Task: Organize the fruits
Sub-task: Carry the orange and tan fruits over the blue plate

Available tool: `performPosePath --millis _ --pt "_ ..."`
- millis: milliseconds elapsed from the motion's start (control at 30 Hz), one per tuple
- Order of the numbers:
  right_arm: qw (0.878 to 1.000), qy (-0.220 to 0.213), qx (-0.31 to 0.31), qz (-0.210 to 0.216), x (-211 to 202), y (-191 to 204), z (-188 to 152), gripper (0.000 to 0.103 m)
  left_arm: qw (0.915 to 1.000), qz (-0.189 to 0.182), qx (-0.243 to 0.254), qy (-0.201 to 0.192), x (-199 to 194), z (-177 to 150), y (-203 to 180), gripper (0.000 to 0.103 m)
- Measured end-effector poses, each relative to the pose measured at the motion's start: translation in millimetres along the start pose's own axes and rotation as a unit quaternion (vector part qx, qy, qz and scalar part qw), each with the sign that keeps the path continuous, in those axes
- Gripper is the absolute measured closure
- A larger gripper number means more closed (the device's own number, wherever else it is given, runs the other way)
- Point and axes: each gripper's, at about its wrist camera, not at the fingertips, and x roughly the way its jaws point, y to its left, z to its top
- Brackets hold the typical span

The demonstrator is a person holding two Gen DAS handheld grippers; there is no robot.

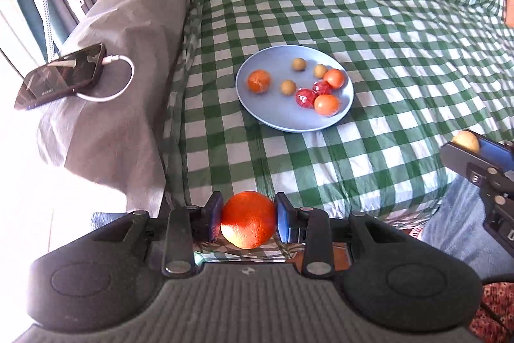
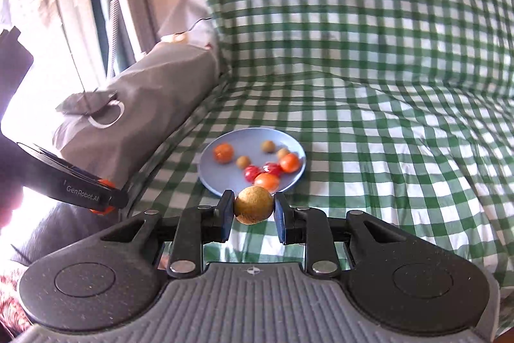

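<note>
A light blue plate (image 1: pixel 282 118) lies on the green checked cloth and holds several small fruits: an orange one (image 1: pixel 259 81), round tan ones, red ones and orange-red ones. My left gripper (image 1: pixel 249 219) is shut on an orange (image 1: pixel 248 219), held near the front, short of the plate. My right gripper (image 2: pixel 253 208) is shut on a round tan fruit (image 2: pixel 253 204), just in front of the plate (image 2: pixel 212 179). The right gripper also shows at the right edge of the left wrist view (image 1: pixel 465 147).
A grey covered armrest (image 1: pixel 128 79) stands left of the plate with a dark phone (image 1: pixel 61 76) and white cable on it. The checked cloth (image 1: pixel 401 53) stretches far to the right and back. The left gripper's body (image 2: pixel 80 192) shows at the left.
</note>
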Motion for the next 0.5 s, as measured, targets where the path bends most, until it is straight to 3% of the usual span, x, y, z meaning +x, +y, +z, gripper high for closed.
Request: performPosePath --millis 500 --pt "0.998 -0.004 -0.065 -0.010 -16.0 41.7 -3.2 0.076 0.9988 -0.025 -0.030 -0.028 -15.4 -16.7 18.5 0.065"
